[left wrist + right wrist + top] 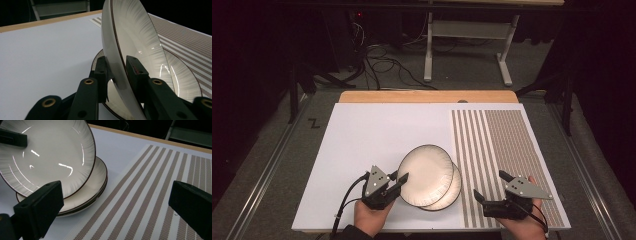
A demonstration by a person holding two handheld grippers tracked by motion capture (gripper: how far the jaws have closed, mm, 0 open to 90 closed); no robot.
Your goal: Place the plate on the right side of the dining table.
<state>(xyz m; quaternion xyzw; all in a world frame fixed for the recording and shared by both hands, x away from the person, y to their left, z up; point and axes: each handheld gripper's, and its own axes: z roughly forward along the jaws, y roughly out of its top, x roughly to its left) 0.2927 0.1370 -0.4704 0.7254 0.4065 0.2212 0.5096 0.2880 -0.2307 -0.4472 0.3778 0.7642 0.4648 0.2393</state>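
Observation:
A cream plate with a dark rim (426,172) is raised at a tilt, its left edge clamped between the jaws of my left gripper (398,176). In the left gripper view both pads press on the rim of this plate (132,32), with the gripper (116,68) shut on it. Beneath it a matching plate (451,197) lies flat on the white board; in the right gripper view this lower plate (92,185) looks like a stack of two. My right gripper (490,184) stands open over the striped mat, with nothing between its wide-apart jaws (117,202).
A brown-and-white striped placemat (502,150) covers the right part of the white board (377,135). A wooden table edge (427,96) runs along the back. Cables and a table frame lie on the floor beyond.

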